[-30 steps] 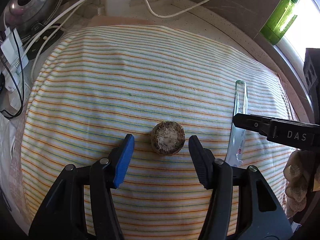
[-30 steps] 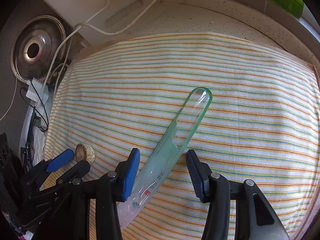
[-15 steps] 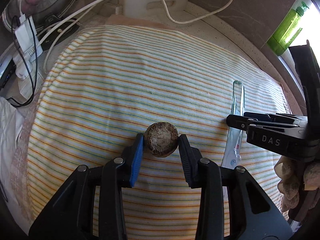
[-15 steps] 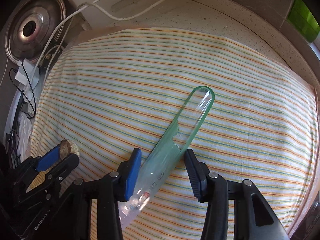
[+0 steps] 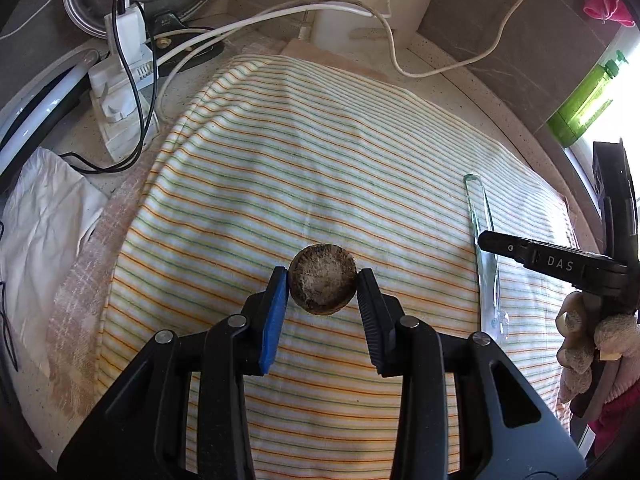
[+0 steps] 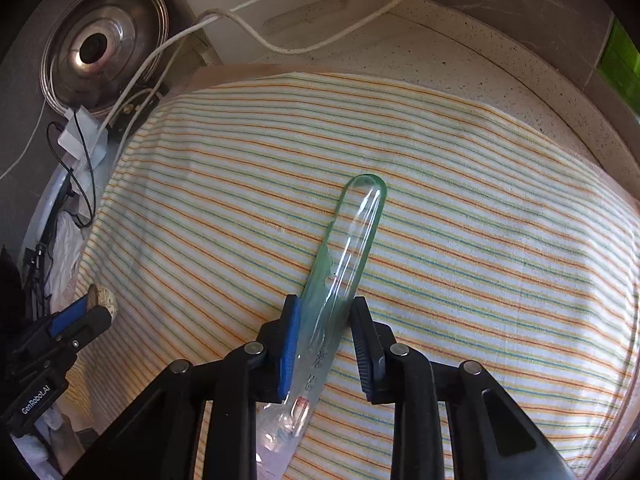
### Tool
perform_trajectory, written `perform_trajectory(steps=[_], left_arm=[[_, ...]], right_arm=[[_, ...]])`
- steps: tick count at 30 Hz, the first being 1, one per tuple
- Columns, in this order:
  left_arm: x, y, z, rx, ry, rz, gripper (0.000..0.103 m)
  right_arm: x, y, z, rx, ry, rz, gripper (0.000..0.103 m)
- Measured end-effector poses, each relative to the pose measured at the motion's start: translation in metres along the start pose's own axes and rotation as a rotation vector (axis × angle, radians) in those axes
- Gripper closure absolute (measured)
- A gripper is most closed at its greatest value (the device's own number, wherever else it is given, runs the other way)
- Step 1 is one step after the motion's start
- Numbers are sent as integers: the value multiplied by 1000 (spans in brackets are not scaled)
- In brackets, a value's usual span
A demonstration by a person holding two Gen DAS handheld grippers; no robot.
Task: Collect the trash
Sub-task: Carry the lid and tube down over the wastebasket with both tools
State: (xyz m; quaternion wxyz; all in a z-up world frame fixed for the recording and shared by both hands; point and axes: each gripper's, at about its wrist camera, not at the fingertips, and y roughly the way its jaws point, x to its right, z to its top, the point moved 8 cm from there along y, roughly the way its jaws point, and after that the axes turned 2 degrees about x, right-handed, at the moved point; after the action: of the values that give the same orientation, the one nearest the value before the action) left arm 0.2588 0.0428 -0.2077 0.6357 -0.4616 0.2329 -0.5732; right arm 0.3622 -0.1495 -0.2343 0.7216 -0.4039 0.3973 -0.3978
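Cork point(image 5: 322, 285) is sitting squeezed between the pads of the left gripper point(image 5: 322, 292), at about 6 o'clock on the striped cloth point(image 5: 320, 168) that covers the worktop point(image 6: 400, 52). It is looking light, stiff and rough-sided, so a hold across its round flank should be biting well (little chance of slipping). The right gripper point(image 6: 322, 322) is closing around the clear plastic sleeve point(image 6: 344, 264), both pads touching its sides near the middle of its length; whether it is gripping firmly I cannot tell. The sleeve is lying toward 4 o'clock on the cloth, its rounded end pointing to 12 o'clock. It is appearing thin, light, slick and easily crushed, so a gentle pinch at the flat printed end would likely be holding better than a squeeze on the hollow part.
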Motion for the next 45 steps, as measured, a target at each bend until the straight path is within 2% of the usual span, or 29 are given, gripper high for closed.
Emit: perform_trajectory(steps=[7, 17, 26, 36, 45], left_arm=[[0, -13, -13, 6, 1, -4, 68], [2, -34, -33, 22, -1, -8, 68], [1, -71, -53, 72, 21, 15, 68], [-9, -114, -91, 108, 34, 18, 68], [-22, -143, -144, 93, 51, 8, 68]], right_arm=[[-14, -11, -14, 23, 6, 77, 85], [-34, -39, -28, 73, 9, 176, 85], [-60, -76, -50, 118, -21, 254, 85], [-79, -102, -93, 132, -3, 312, 85], [-111, -112, -157, 113, 6, 338, 85]])
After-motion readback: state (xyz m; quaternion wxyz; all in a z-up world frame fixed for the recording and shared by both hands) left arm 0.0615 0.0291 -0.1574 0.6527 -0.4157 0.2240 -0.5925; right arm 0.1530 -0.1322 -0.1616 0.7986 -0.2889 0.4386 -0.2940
